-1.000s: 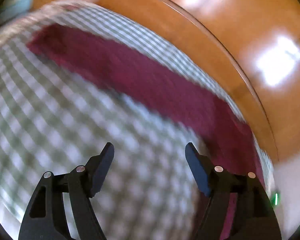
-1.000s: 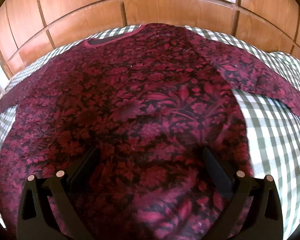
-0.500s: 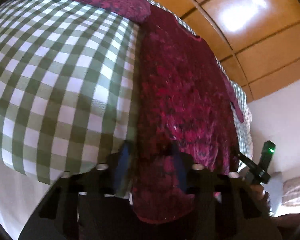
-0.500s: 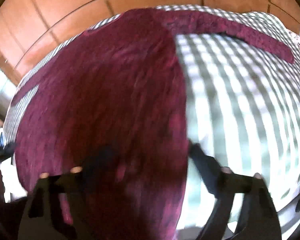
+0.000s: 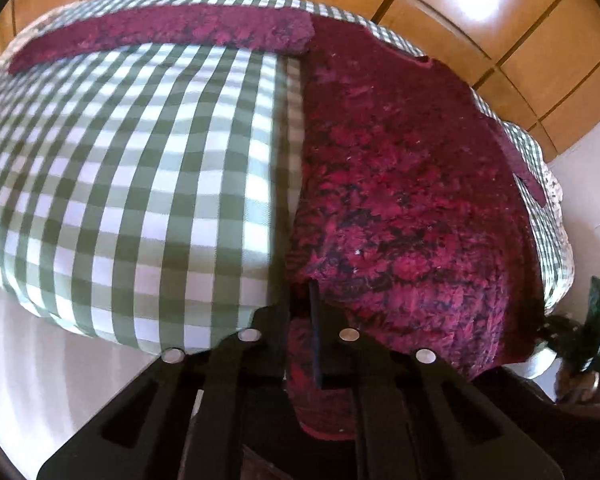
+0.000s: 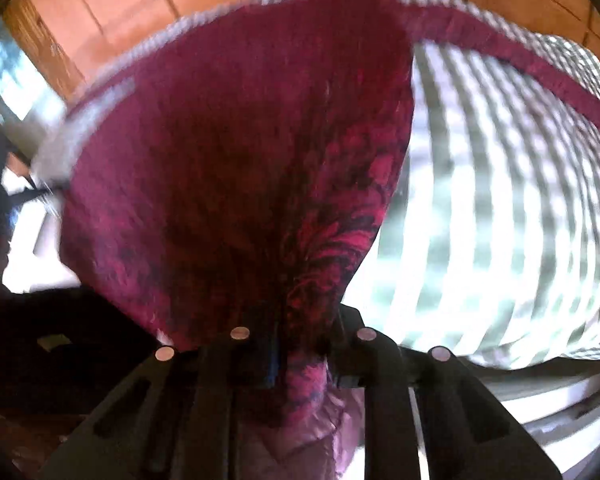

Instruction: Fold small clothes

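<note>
Where both jaws stood wide a second ago, left gripper (image 5: 302,320) now clamped tight on hem of shirt (image 5: 400,200); right gripper (image 6: 304,340) closing, pinching other hem corner of shirt (image 6: 240,160). One shirt, one checked cloth (image 5: 140,180), two grippers. Shirt spread flat on cloth, sleeves out, near edge bunched between jaws.

Both tools are showing as matte black plastic. The left gripper (image 5: 300,320) is carrying four round silver screw heads in a row just behind its jaws, with slotted cut-outs in the arms further back. The right gripper (image 6: 300,340) is looking the same: four silver screws, black slotted arms, a blue edge on one finger (image 6: 272,356).
</note>
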`<action>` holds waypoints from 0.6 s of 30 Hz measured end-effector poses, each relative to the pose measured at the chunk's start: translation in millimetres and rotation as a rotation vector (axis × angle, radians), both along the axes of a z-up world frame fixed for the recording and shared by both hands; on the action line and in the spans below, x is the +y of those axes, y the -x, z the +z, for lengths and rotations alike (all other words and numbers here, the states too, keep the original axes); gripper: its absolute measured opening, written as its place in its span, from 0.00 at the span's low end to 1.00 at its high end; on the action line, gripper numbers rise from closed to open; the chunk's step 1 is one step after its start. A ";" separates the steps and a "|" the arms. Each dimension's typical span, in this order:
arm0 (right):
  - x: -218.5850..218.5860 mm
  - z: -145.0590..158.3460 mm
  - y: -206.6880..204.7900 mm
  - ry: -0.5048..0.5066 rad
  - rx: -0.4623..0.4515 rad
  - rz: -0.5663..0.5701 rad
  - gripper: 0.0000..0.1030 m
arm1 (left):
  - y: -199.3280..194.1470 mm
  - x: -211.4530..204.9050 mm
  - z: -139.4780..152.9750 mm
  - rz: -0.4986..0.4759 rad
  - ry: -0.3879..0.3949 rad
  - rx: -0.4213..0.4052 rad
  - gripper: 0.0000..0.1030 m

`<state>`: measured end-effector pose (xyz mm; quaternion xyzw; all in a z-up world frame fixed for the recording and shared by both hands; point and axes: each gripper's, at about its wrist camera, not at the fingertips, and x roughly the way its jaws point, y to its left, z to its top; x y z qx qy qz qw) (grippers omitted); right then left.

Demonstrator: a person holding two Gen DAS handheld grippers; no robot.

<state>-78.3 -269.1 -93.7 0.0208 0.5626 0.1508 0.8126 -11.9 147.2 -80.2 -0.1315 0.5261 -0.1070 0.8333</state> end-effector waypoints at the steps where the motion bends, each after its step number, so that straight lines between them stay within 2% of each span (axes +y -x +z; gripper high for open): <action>1: -3.6 0.0 -2.1 -0.031 0.011 -0.019 0.21 | -0.6 -1.5 7.7 0.007 -0.005 -0.029 0.07; 2: -6.7 3.2 -4.4 -0.042 0.009 -0.032 0.31 | -3.7 -4.9 15.5 0.003 -0.013 -0.057 0.11; 3: -8.5 5.8 -6.1 -0.044 0.004 -0.034 0.37 | -6.7 -8.5 21.2 0.002 -0.019 -0.079 0.31; 4: -11.0 9.2 -8.1 -0.049 0.000 -0.032 0.43 | -11.0 -13.0 29.0 0.012 -0.027 -0.118 0.46; 5: -16.3 15.8 -11.8 -0.060 -0.015 -0.040 0.45 | -15.5 -19.1 36.4 0.022 -0.030 -0.167 0.68; 7: -32.6 29.7 -19.9 -0.114 -0.053 -0.089 0.51 | -25.4 -32.7 44.0 0.012 -0.030 -0.215 0.71; 10: -64.3 45.5 -34.0 -0.203 -0.113 -0.211 0.72 | -52.3 -70.9 44.3 -0.040 -0.060 -0.241 0.71; 13: -115.8 45.1 -62.8 -0.317 -0.131 -0.394 0.72 | -74.2 -107.0 37.1 -0.108 -0.132 -0.275 0.71; 15: -148.3 40.6 -82.9 -0.348 -0.145 -0.505 0.71 | -85.5 -126.4 29.6 -0.137 -0.207 -0.292 0.72; 18: -198.1 28.4 -113.8 -0.438 -0.153 -0.681 0.65 | -101.8 -140.6 10.1 -0.163 -0.253 -0.264 0.72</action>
